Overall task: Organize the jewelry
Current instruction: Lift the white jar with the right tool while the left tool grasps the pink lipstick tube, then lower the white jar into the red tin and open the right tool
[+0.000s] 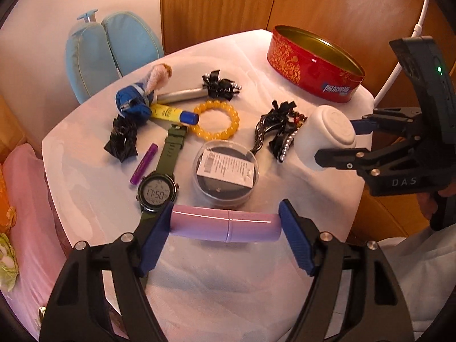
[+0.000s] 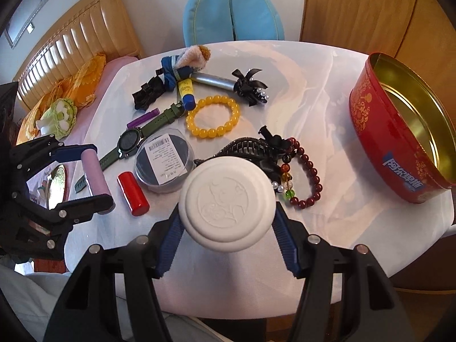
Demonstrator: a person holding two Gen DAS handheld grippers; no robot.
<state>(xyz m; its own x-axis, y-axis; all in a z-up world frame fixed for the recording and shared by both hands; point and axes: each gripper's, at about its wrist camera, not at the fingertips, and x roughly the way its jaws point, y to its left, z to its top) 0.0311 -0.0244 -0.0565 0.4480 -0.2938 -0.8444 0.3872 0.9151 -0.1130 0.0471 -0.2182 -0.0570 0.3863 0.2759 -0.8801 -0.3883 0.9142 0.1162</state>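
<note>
Jewelry lies strewn mid-counter (image 2: 327,91): yellow bracelet (image 2: 213,116), red bracelet (image 2: 309,171), watch (image 1: 158,191). My left claw (image 1: 225,223) clenches a pink tube (image 1: 225,225); my right claw (image 2: 226,228) grips a white jar (image 2: 228,202).

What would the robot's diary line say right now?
left gripper: holding pink tube | right gripper: holding white jar | red tin: empty, open

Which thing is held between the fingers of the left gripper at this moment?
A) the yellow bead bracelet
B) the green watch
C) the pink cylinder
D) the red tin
C: the pink cylinder lies crosswise between the blue pads of the left gripper, lifted above the table.
</note>
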